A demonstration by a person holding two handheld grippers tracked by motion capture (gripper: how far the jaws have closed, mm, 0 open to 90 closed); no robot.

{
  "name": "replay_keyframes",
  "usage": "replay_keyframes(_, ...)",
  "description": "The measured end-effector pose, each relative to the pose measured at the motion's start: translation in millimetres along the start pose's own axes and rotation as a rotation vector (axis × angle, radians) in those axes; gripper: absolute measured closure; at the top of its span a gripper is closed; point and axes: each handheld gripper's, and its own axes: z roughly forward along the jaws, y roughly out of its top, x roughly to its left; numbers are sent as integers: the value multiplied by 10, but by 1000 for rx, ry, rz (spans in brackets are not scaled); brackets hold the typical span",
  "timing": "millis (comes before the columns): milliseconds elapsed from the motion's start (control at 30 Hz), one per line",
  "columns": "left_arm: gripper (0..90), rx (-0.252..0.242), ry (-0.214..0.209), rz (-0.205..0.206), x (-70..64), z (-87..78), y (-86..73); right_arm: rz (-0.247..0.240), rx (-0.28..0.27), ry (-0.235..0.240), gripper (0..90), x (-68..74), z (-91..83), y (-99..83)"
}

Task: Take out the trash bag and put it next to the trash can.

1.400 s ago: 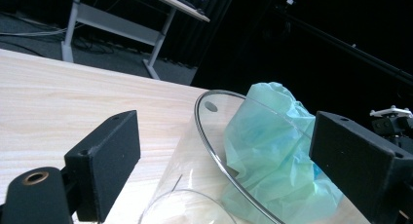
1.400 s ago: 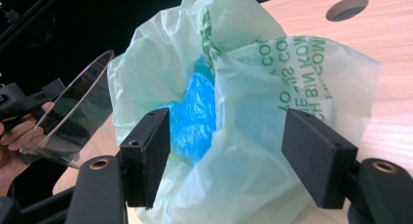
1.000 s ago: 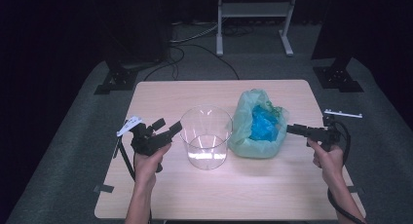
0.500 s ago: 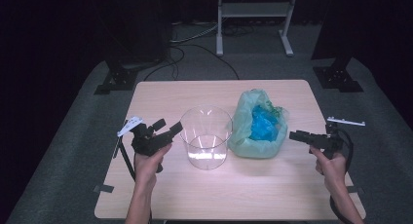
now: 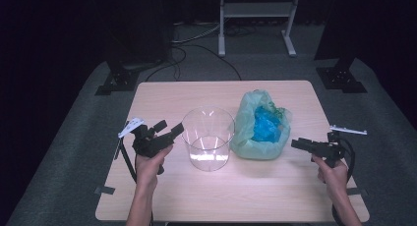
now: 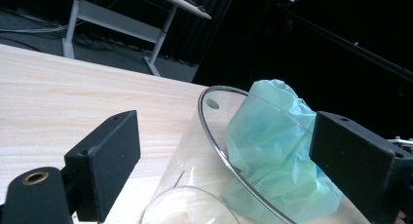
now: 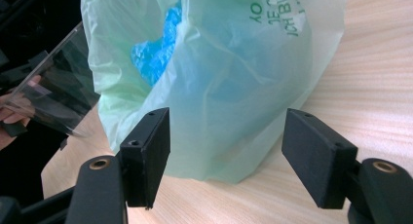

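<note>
A clear round container stands upright mid-table on the wooden table. Right beside it slumps a pale green plastic bag with blue stuff inside. My left gripper hovers open just left of the container, not touching it; in the left gripper view the container's rim and the bag show between the open gripper's jaws. My right gripper is open a short way right of the bag. Its view looks at the bag past the open gripper, with nothing gripped.
A metal stand and cables lie on the floor behind the table, with black stand bases at both far corners. The near half of the table is bare wood. In the right gripper view the container and the other hand appear at left.
My right gripper has drawn back from the bag, toward the near edge and slightly right. The left gripper, container and bag have stayed put.
</note>
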Motion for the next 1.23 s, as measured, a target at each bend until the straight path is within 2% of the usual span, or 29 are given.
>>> replay_keyframes(867,102,2,1,-1,2,-1,-8,-33,-22,-53,340,20,-137,-266)
replay_keyframes(1067,101,2,-2,0,-1,-5,-5,-36,-29,-60,340,52,-169,-357)
replay_keyframes(1233,102,-3,-9,4,-25,-11,10,-46,-55,-68,342,114,-220,-433)
